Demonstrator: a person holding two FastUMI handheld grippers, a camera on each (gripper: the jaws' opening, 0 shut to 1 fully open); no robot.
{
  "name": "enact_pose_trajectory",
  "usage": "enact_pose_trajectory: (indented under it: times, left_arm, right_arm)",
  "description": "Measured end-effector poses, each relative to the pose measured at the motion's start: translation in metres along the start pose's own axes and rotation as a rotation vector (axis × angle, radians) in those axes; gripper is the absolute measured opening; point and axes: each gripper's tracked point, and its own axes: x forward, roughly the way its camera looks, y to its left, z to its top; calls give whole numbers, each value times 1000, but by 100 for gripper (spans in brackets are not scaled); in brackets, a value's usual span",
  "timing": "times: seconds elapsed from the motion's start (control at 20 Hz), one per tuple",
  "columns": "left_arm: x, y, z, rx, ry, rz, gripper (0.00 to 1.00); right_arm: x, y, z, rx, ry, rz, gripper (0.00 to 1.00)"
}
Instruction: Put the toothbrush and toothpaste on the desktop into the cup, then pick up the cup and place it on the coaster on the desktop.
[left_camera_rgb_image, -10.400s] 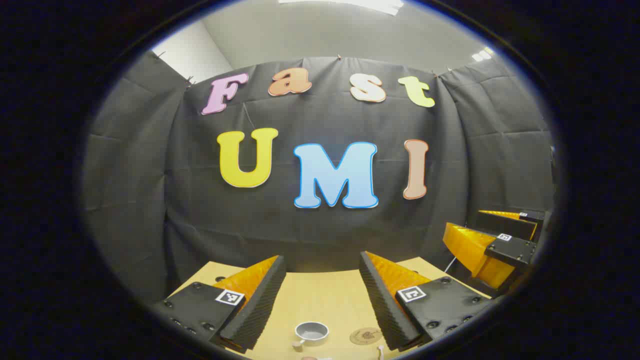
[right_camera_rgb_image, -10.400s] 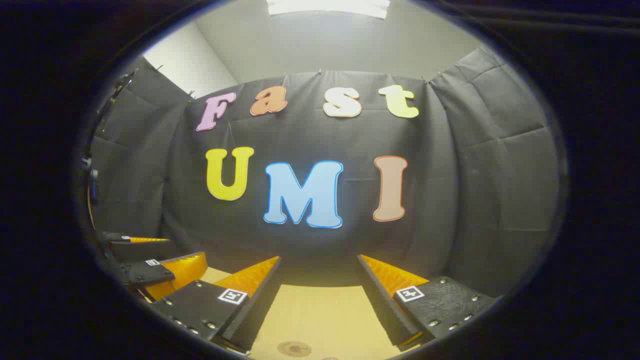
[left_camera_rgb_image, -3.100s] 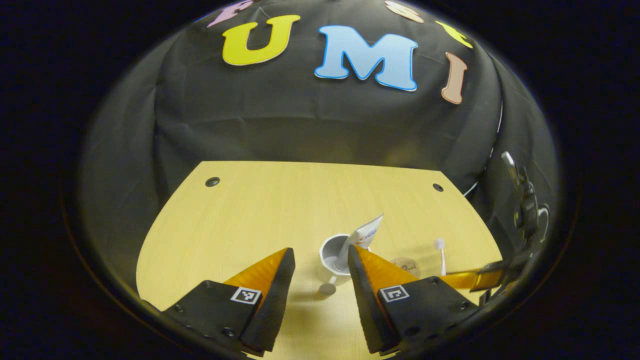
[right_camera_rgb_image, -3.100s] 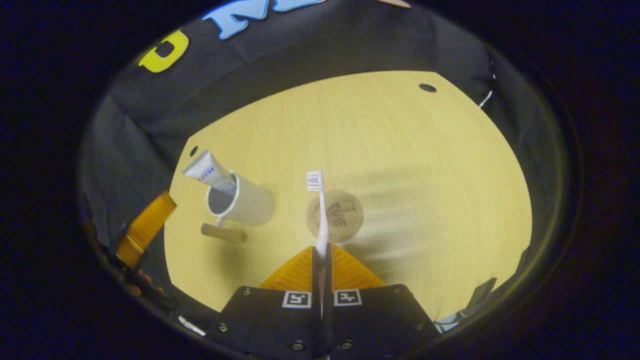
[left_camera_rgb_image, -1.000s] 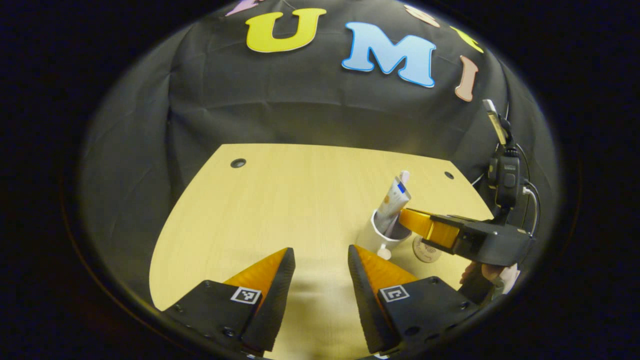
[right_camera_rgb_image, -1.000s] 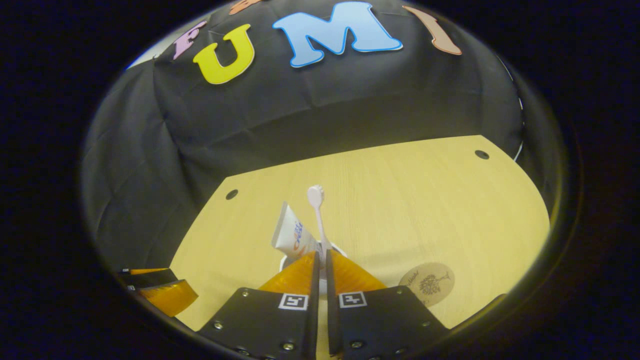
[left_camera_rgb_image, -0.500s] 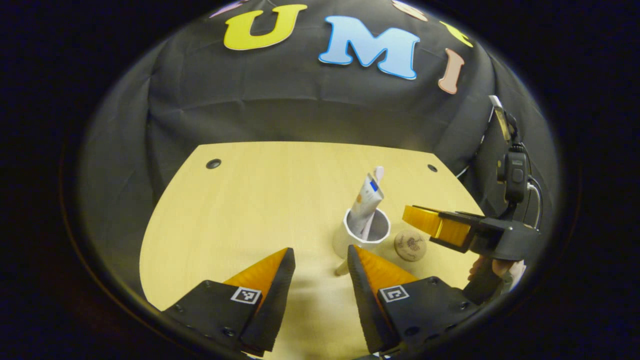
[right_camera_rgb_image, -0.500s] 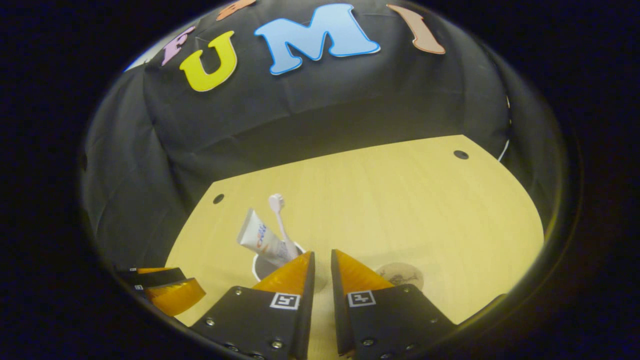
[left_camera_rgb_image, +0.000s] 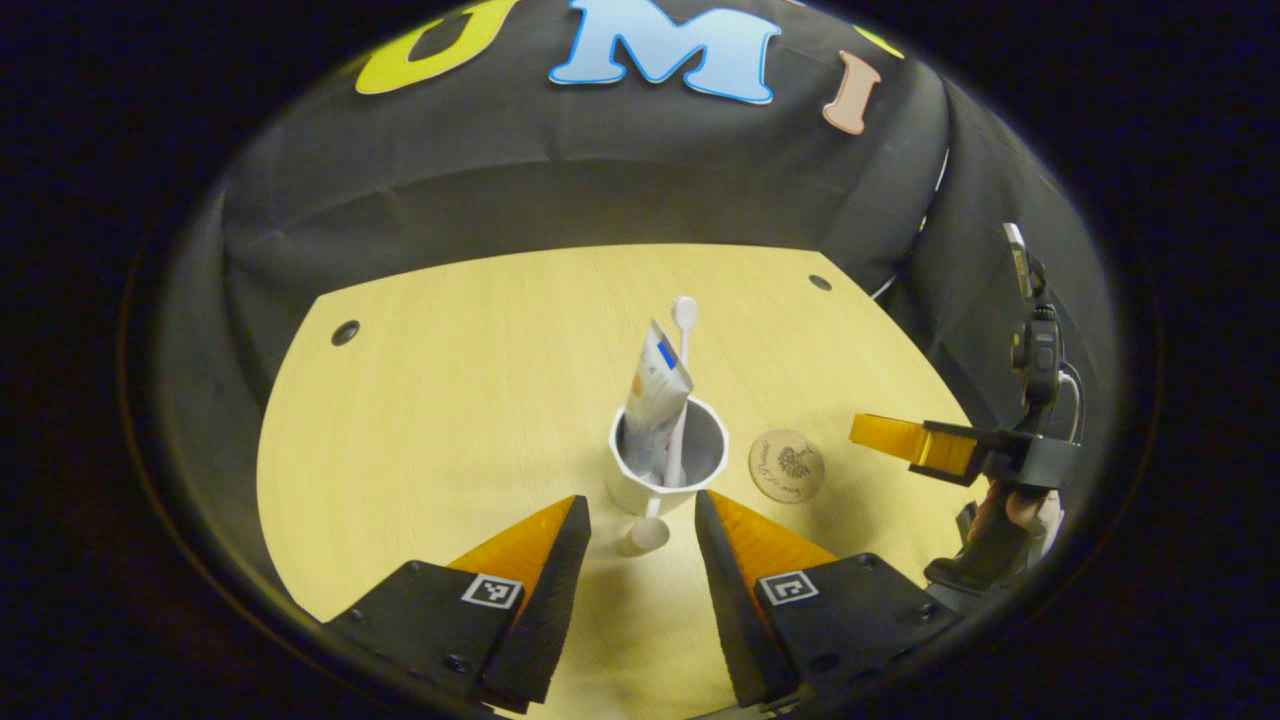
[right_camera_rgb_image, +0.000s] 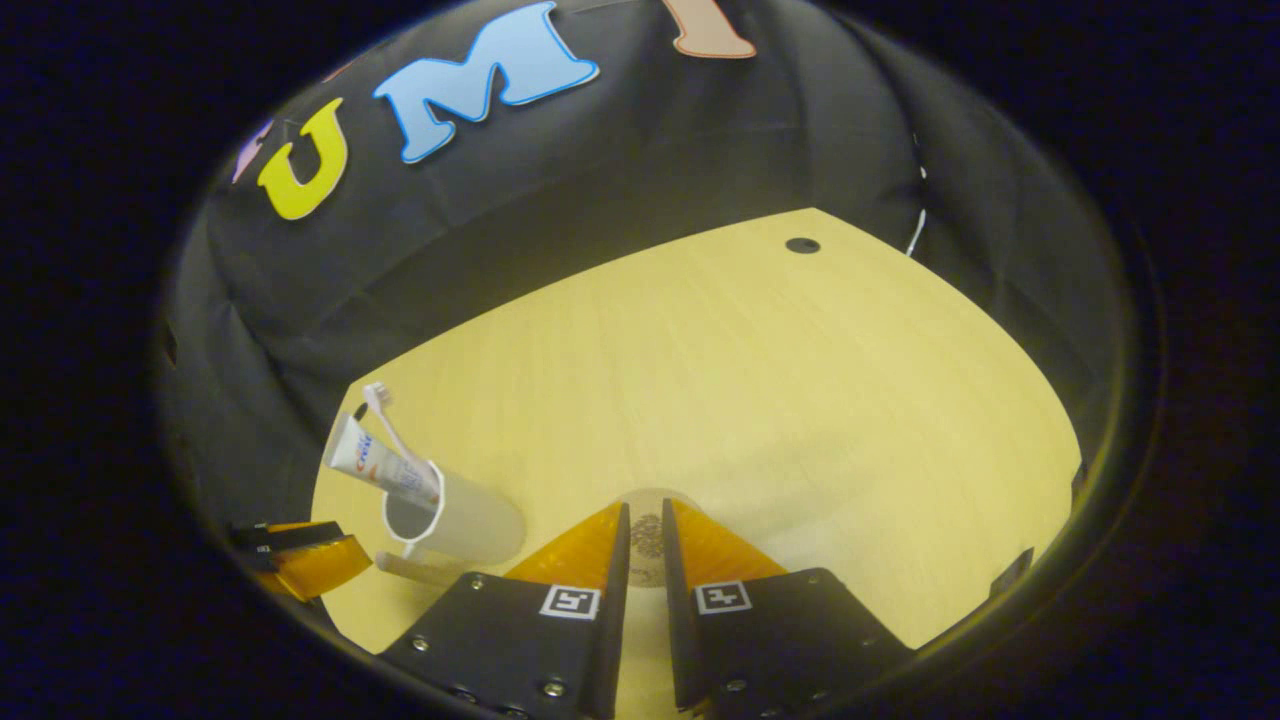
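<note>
Left gripper view: toothbrush and toothpaste stand in cup beside coaster | left gripper spread, empty | right gripper narrowly parted, empty

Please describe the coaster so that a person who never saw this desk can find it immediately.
On the pale wooden desktop, find the white cup holding a toothpaste tube and toothbrush. Beside it, apart, lies the small round wooden coaster: the one flat disc, with a dark tree-like drawing.

Each gripper, left gripper and right gripper, has wedge-shaped ridged fingers on black plates with screws and small square black-and-white markers.
</note>
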Motion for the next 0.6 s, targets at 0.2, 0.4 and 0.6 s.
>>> enact_pose_trajectory:
  times: [0.2, 0.4, 0.6]
  left_arm:
    - [20, 2, -18, 23, 82, -18, 71]
    - [43, 5, -26, 82, 183, -18, 71]
    - [70, 6, -41, 114, 275, -19, 71]
  right_arm:
    - [-6, -36, -1, 39, 2, -52, 21]
    - [-10, -64, -7, 72, 20, -90, 21]
    - [-12, -82, -12, 98, 32, -113, 21]
